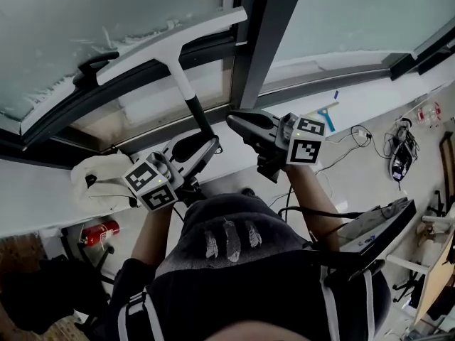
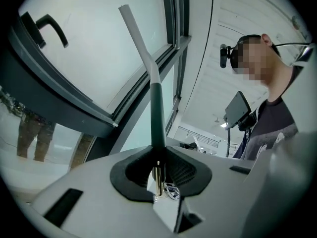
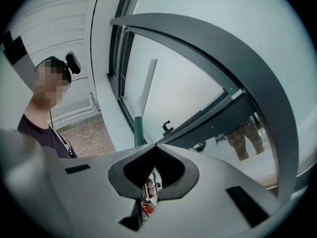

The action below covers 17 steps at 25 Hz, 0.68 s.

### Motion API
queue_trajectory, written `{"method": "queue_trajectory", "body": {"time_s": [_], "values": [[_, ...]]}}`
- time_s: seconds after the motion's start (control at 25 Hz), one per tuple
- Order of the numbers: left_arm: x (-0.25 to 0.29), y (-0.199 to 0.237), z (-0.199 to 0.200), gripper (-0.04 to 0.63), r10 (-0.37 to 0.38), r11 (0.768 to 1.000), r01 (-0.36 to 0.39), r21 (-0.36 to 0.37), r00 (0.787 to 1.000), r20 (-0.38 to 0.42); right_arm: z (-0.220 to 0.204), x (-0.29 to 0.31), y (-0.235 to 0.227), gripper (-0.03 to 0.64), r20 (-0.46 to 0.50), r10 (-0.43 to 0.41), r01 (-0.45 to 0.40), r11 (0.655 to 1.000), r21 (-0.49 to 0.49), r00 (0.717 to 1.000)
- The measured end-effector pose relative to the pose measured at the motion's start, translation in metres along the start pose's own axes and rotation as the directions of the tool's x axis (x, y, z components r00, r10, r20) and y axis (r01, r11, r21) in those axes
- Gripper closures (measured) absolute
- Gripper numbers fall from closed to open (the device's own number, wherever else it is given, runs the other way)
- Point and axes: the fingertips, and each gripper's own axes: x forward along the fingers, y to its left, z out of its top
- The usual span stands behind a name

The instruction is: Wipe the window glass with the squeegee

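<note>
The squeegee [image 1: 173, 42] has a white T-shaped blade bar and a dark green handle. Its bar lies against the lower part of the window glass [image 1: 78, 13], near the frame. My left gripper [image 1: 205, 149] is shut on the handle's lower end. In the left gripper view the squeegee [image 2: 157, 115] rises straight out from between the left gripper's [image 2: 158, 151] closed jaws. My right gripper [image 1: 232, 118] hovers just right of the handle, shut and empty. In the right gripper view the right gripper's [image 3: 154, 145] tips meet, with the squeegee [image 3: 146, 86] beyond them on the left.
A dark mullion [image 1: 264, 41] splits the window just right of the squeegee. A black window handle [image 1: 96, 64] sits left of the blade. A white cloth [image 1: 96, 180] lies on the sill. A red extinguisher [image 1: 99, 231], a second squeegee [image 1: 325, 112] and cables [image 1: 398, 144] lie below.
</note>
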Motion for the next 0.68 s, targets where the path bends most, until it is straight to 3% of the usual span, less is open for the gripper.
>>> {"method": "queue_trajectory", "body": {"time_s": [0.12, 0.44, 0.68], "values": [[0.018, -0.01, -0.008, 0.514, 0.009, 1.0, -0.009, -0.001, 1.0, -0.002, -0.003, -0.026, -0.007, 0.612, 0.008, -0.003, 0.003, 1.0, 0.026, 1.0], [0.053, -0.031, -0.037, 0.514, 0.075, 0.997, -0.075, -0.008, 0.997, -0.027, -0.029, -0.091, -0.036, 0.612, 0.043, -0.017, 0.008, 0.979, 0.205, 0.999], [0.079, -0.042, -0.047, 0.514, 0.079, 0.997, -0.08, -0.015, 0.996, -0.05, -0.037, -0.128, -0.052, 0.612, 0.07, -0.036, 0.015, 0.962, 0.272, 0.997]]}}
